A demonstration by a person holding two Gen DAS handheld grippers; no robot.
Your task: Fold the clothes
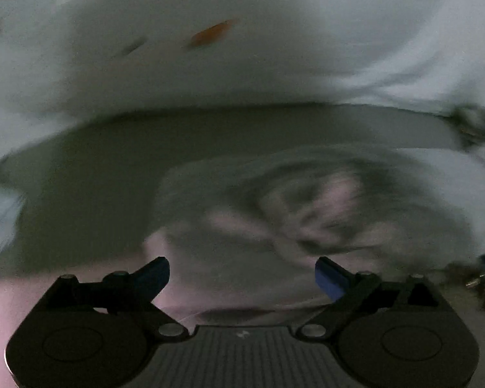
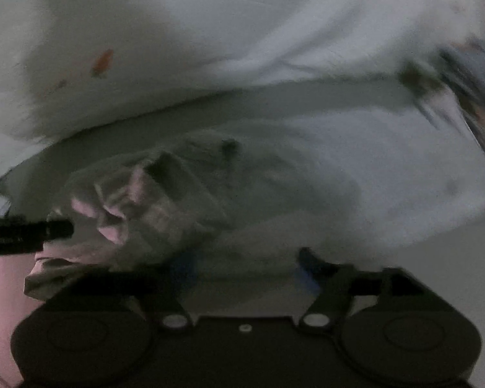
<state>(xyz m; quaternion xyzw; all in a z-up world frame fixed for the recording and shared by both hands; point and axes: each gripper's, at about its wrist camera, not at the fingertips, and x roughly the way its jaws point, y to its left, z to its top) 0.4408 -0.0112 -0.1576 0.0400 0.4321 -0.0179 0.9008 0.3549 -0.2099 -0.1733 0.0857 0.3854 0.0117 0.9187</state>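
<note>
A crumpled grey garment with pink patches [image 1: 310, 207] lies in a heap on a pale surface, blurred by motion. It also shows in the right wrist view [image 2: 165, 200]. My left gripper [image 1: 242, 274] is open and empty, its blue-padded fingers spread just short of the heap. My right gripper [image 2: 242, 268] is open too, low over the near edge of the cloth; its left finger is blurred. A dark bar, probably the other gripper [image 2: 26, 232], enters from the left at the heap's edge.
A large white sheet or pillow [image 1: 242, 48] with an orange mark [image 1: 211, 34] fills the background in both views [image 2: 210, 32]. Dark patterned fabric [image 2: 468, 97] lies at the far right. The scene is dim.
</note>
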